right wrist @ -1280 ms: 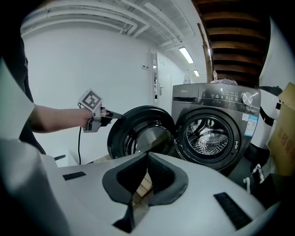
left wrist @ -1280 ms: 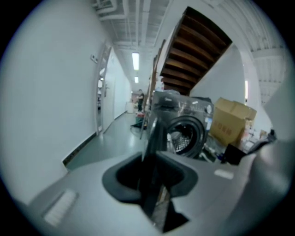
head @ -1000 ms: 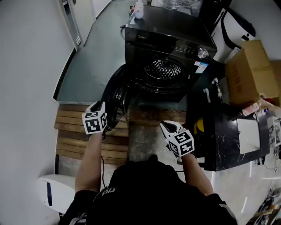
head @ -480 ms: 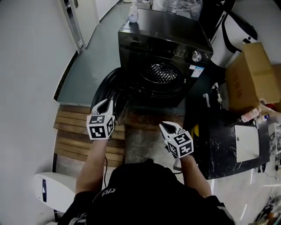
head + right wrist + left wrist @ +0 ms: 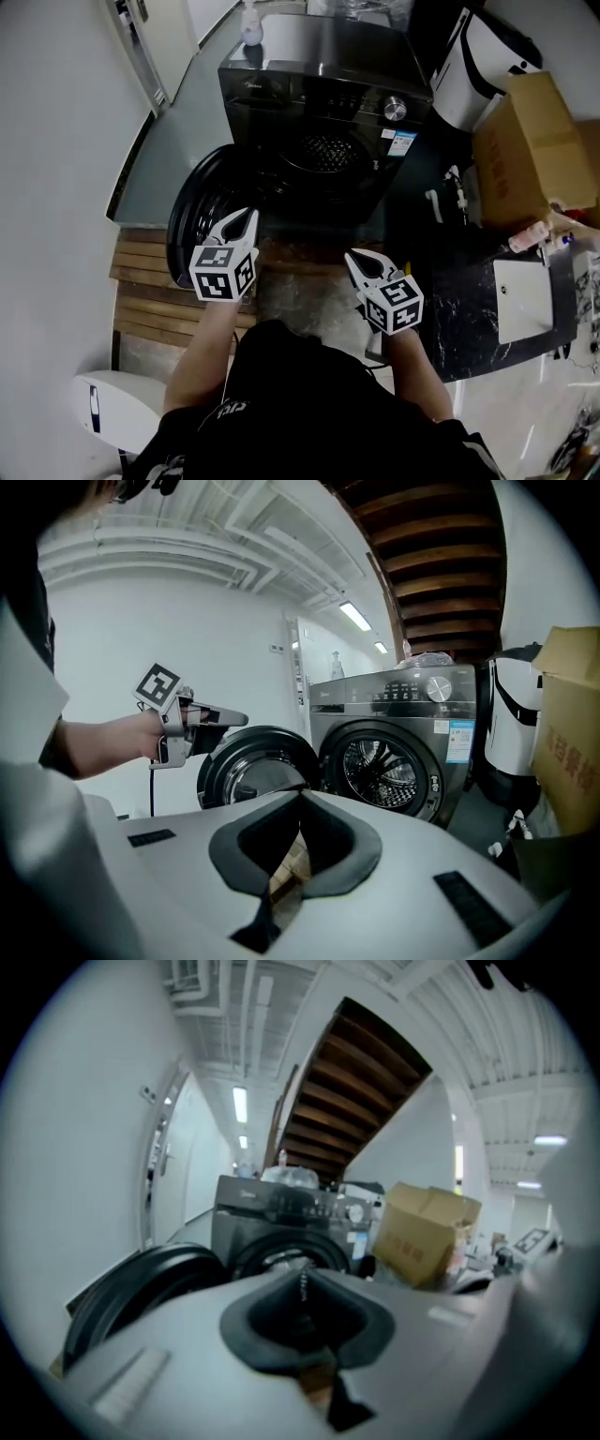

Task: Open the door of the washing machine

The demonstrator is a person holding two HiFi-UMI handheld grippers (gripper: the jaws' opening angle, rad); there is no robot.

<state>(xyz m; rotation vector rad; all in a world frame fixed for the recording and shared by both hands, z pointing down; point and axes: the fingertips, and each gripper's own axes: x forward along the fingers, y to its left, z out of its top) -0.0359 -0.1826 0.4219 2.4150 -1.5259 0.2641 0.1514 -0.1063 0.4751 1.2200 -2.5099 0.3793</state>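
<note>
The dark front-loading washing machine (image 5: 319, 94) stands ahead with its round door (image 5: 199, 214) swung wide to the left and the drum (image 5: 323, 150) exposed. My left gripper (image 5: 246, 217) hovers just right of the door's rim, clear of it. Its jaws are closing, the tips nearly together with nothing between them. My right gripper (image 5: 356, 261) is shut and empty, further back over the floor. The left gripper view shows the machine (image 5: 281, 1208) and the door (image 5: 141, 1283). The right gripper view shows the left gripper (image 5: 225, 718), the door (image 5: 258, 766) and the drum (image 5: 386, 766).
A cardboard box (image 5: 530, 150) and a white appliance (image 5: 478, 56) stand right of the machine. A black marble counter (image 5: 469, 309) with a white basin (image 5: 525, 300) is close on the right. Wooden slats (image 5: 141, 291) lie at the left, and a bottle (image 5: 251, 26) sits on the machine.
The left gripper came off the door's edge, drew back and up, and its jaws closed. The right gripper also drew back. The door now stands wide open.
</note>
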